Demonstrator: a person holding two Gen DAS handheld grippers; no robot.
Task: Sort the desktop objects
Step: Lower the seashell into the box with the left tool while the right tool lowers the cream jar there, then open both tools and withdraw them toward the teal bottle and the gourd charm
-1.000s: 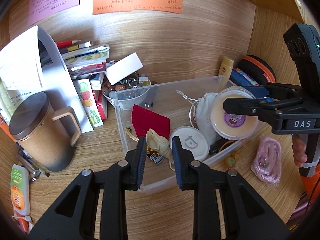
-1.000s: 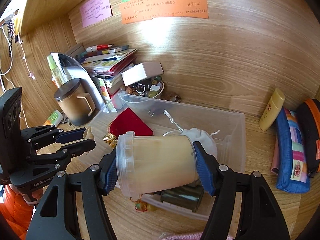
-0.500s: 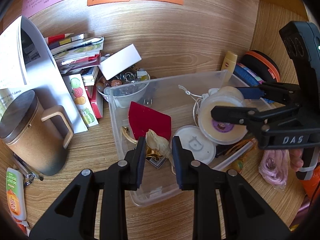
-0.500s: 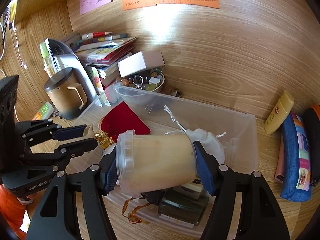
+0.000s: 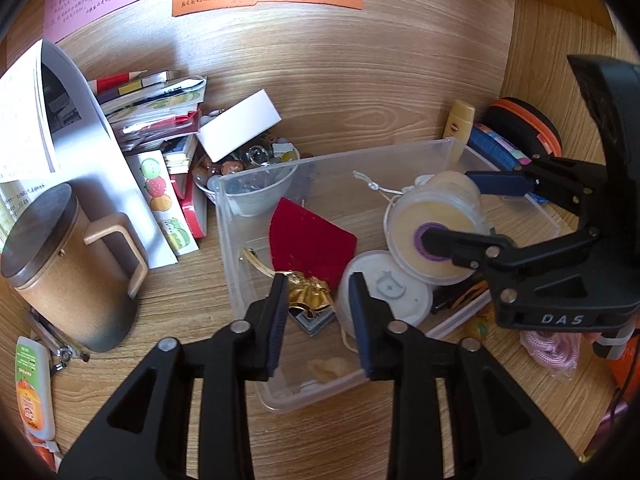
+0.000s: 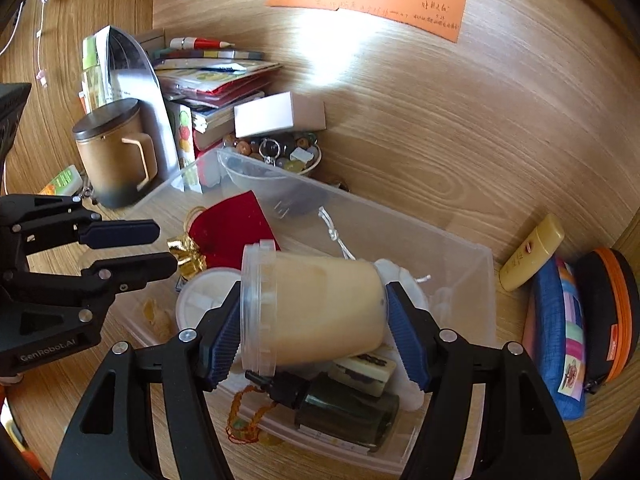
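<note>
A clear plastic bin [image 5: 256, 272] [image 6: 472, 280] sits on the wooden desk. My left gripper [image 5: 318, 304] [image 6: 164, 246] is open and empty above the bin's near left part. A small yellowish shell [image 5: 326, 368] [image 6: 154, 314] lies on the bin floor below it. My right gripper [image 6: 314, 330] [image 5: 452, 216] is shut on a cream-filled clear plastic jar [image 6: 316, 316] [image 5: 432, 236], held sideways over the bin's right part. The bin also holds a red pouch [image 5: 310, 240], a gold ornament [image 5: 310, 294], a white round lid [image 5: 390, 292], a white drawstring bag [image 6: 404, 280] and a dark bottle [image 6: 344, 408].
A brown lidded mug [image 5: 68, 276], a stack of books [image 5: 156, 120] and a bowl of beads [image 5: 248, 164] under a white box [image 5: 240, 124] stand left and behind the bin. A yellow tube [image 6: 532, 252], striped pouch [image 6: 560, 344] and orange-black case [image 6: 612, 312] lie right. Pink cord [image 5: 554, 348] lies near right.
My left gripper opened and let go of the shell, which now lies on the bin floor. My right gripper moved lower and further over the bin with the jar.
</note>
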